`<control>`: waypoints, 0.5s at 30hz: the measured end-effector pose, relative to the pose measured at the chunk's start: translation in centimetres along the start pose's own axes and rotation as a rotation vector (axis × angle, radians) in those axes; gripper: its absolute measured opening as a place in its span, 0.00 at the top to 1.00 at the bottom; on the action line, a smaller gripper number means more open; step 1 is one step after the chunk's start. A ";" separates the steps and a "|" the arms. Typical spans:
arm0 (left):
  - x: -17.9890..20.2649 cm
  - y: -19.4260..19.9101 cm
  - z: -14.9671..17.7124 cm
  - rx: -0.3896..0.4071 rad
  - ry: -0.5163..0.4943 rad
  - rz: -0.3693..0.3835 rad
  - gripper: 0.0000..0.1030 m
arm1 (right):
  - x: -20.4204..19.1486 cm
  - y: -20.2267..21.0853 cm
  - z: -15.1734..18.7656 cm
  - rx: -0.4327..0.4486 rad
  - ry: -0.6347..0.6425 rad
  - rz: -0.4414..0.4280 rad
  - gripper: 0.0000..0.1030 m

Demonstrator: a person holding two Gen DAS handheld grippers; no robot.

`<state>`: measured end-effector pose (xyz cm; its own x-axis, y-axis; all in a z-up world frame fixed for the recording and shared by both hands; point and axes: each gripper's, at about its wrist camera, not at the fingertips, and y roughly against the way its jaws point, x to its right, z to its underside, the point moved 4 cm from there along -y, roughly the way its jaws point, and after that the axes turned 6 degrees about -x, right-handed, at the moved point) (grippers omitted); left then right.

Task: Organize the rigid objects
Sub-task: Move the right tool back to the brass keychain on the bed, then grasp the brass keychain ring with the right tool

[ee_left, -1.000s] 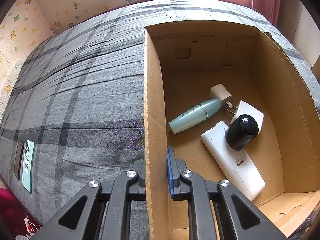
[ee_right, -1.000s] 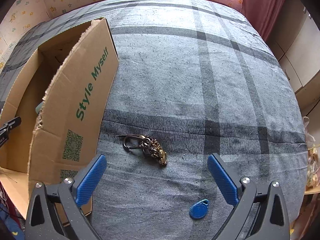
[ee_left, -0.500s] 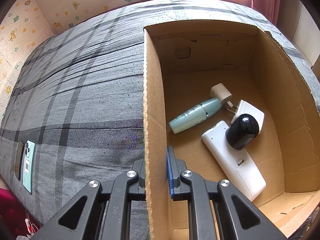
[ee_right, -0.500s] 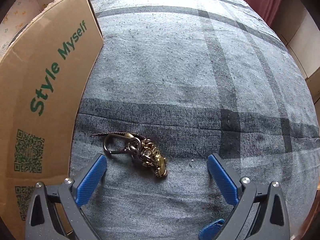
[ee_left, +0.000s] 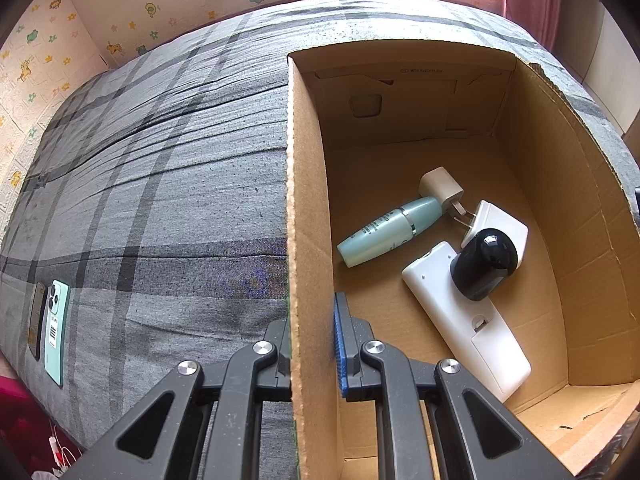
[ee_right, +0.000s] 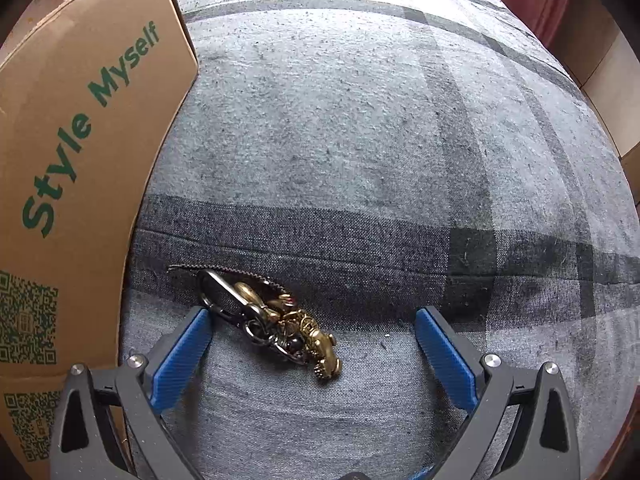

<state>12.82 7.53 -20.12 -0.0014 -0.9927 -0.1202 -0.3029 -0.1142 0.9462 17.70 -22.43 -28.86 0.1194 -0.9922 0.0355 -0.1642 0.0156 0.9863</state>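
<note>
Moved: right gripper [ee_right: 312, 344] has come down closer over the keychain [ee_right: 280, 320] than a second ago; left gripper [ee_left: 312, 340] unchanged.
Left gripper: clenched on the box [ee_left: 306, 240] wall.
Right gripper: spread wide, holding nothing; keychain between its pads, near the left one.
Keychain: one, brass, on the blanket [ee_right: 360, 140] just right of the box.
In box: one bottle [ee_left: 390, 232], two plugs, one remote [ee_left: 460, 320], one black round thing.
Left of box: two phones [ee_left: 56, 332].
Surface: grey plaid blanket.
Room: patterned wallpaper [ee_left: 120, 16], red curtain.
</note>
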 end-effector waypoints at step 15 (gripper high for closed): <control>0.1 0.0 0.0 -0.002 -0.003 -0.004 0.86 | -1.7 2.3 0.3 0.054 0.010 0.025 0.52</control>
<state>12.82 7.47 -20.18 -0.0030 -0.9922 -0.1245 -0.3010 -0.1178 0.9463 16.85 -20.75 -26.72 0.1241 -0.9903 0.0620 -0.2198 0.0335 0.9750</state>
